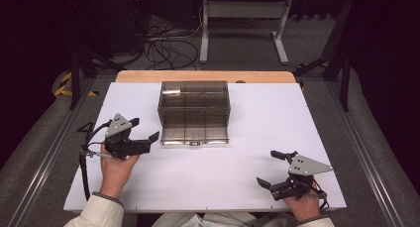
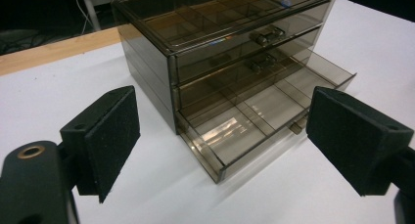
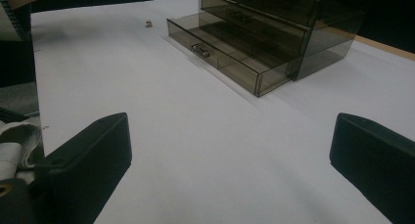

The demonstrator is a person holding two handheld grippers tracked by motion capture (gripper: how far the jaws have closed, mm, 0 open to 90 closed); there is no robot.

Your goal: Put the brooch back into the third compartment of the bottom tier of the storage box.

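Smoked drawer box [image 1: 194,111] — no label or writing legible.

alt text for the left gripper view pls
A smoky transparent drawer box sits on a white table, its bottom drawer pulled out and empty. The open left claw frames it with two black padded jaws, holding nothing.

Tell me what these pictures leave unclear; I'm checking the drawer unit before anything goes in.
- Drawer unit, high view: upper drawers' contents lost behind smoky plastic and glare.
- Bottom drawer, left gripper view: handle mostly hidden behind the front wall.
- Small object on the table, right gripper view: too small to identify.
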